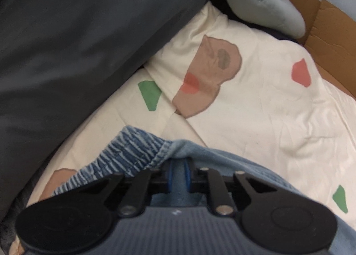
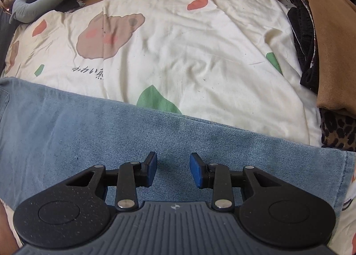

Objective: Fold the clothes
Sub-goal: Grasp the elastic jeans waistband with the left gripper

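my left claw (image 1: 178, 172) is pinching the jeans (image 2: 111, 135) at the elastic waistband (image 1: 124, 152). my right claw (image 2: 173, 169) is spread above the leg. the jeans lie lengthwise across the bed (image 2: 200, 55), between both claws.

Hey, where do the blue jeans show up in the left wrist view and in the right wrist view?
Left wrist view: jeans at bottom centre, elastic waistband pinched in the left gripper.
Right wrist view: jeans lie across the lower half, under the open right gripper.
Shared landmark: brown bear print on the cream bedcover.
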`<state>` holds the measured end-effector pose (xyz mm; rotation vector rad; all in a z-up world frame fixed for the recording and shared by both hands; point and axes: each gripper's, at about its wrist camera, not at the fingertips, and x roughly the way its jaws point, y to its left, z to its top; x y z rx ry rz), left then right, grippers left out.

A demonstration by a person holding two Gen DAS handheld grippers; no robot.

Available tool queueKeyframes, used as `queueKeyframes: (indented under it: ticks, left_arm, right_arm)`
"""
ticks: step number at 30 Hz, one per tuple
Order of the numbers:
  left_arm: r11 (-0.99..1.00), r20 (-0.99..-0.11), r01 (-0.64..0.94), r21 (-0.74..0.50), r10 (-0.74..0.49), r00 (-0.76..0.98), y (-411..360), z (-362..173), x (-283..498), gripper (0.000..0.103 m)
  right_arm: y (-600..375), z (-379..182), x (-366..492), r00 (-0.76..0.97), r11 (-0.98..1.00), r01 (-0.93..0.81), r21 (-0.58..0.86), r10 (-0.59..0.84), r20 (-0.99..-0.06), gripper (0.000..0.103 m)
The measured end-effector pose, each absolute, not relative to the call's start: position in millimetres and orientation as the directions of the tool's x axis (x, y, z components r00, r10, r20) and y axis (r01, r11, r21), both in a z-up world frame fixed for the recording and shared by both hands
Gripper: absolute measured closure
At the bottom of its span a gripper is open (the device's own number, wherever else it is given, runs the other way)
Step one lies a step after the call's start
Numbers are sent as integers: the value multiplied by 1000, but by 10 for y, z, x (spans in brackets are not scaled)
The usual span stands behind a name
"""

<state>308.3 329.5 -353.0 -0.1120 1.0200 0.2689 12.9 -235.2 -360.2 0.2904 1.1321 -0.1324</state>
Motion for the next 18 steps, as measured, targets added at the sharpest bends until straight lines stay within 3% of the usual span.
queueKeyframes:
  ticks: [2, 18]
  left_arm:
    - [957, -857, -289, 29, 172, 486, 3330, -3570, 3149, 100]
    - [953, -890, -298, 49, 177, 421, 3287, -3734, 3608, 100]
  right_arm:
    - [-2335, -3620, 133, 419, 958, 243, 154, 40, -907, 64]
    - [-2234, -3723, 351, 412, 970, 205, 130, 35, -910, 62]
